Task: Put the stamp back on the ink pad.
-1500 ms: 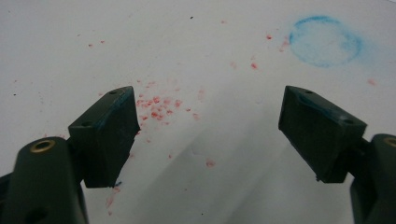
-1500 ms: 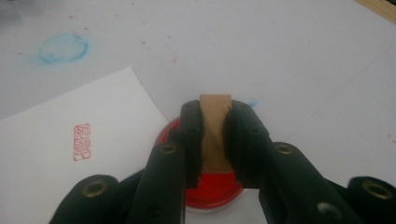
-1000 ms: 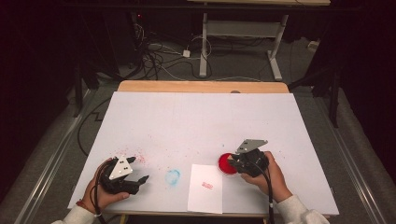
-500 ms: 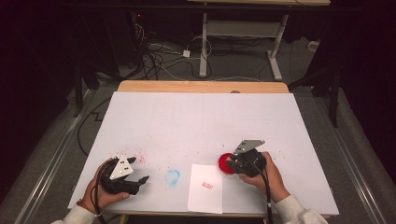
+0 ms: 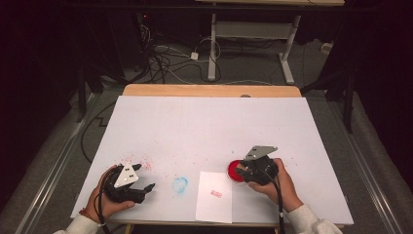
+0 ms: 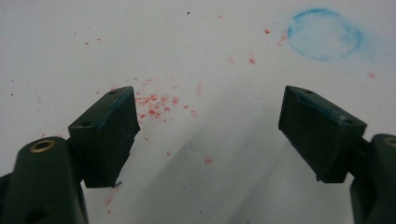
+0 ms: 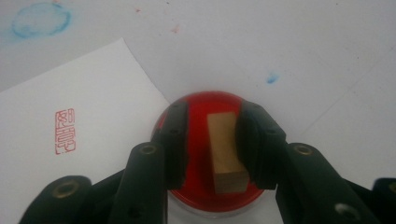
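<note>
Stamp work going on here, so we'll use the red ink pad [image 7: 210, 154] as our landmark. Nearest to us, the right gripper [image 7: 211, 142] sits directly over that pad with its jaws narrowed around a small wooden stamp block [image 7: 224, 151]. The right jaw looks to be touching the block, though there's a sliver of red visible between the block and the left jaw, so we can't call it a firm clamp.

We'd guess the block is light, stiff and not fragile, plain wood with flat sides. Best hold is across those two long flat faces, up near the top and away from the inked end, which will be wet and smeary. Squeezing off-centre could tip it.

Just left of the pad lies the white paper [image 5: 214, 197] already carrying a red seal print [image 7: 64, 131]. Further left of the pad there's a blue smudge [image 5: 179, 185] on the table [image 5: 204, 122], then the left gripper [image 5: 146, 188], jaws spread wide and empty, over scattered red specks [image 6: 156, 101].
</note>
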{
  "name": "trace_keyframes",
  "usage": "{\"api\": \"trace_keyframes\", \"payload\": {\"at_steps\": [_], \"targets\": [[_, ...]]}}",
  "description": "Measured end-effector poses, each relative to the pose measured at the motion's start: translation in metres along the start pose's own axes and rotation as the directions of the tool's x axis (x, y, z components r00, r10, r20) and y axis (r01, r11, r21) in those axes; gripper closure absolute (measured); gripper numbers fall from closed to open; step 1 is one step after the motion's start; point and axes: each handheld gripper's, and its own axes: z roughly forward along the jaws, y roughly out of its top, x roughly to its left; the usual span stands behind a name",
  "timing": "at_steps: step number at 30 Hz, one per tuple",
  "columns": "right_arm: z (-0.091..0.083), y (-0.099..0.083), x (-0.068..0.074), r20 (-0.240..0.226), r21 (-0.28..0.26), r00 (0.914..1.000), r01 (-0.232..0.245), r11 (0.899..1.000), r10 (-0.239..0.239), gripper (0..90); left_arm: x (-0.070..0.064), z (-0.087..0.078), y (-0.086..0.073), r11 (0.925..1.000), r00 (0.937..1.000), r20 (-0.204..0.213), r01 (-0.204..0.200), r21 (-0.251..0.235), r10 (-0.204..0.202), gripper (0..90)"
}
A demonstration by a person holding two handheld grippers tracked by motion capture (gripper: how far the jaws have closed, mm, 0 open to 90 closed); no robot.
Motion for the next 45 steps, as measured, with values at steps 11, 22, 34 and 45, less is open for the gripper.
{"api": "trace_keyframes", "payload": {"at_steps": [11,22,34,45], "targets": [[0.0,0.0,0.002,-0.004,-0.003,1.0,0.005,1.0,-0.005,67.4,0.0,0.0,0.0,1.0,1.0,-0.002,-0.001,0.0,0.001,19.1],[0.0,-0.001,0.0,0.013,-0.006,0.9998,0.013,1.0,-0.013,76.4,0.0,-0.001,0.0,1.0,1.0,-0.003,-0.001,-0.001,0.001,19.1],[0.007,0.002,0.01,0.015,-0.056,0.9997,0.022,0.998,-0.021,66.0,0.0,-0.001,0.0,1.0,1.0,-0.005,0.0,-0.001,0.0,19.2],[-0.001,0.003,0.007,-0.013,-0.117,0.9998,-0.013,0.993,0.011,53.0,0.0,0.0,0.001,1.0,1.0,-0.003,-0.003,-0.002,0.003,19.2]]}}
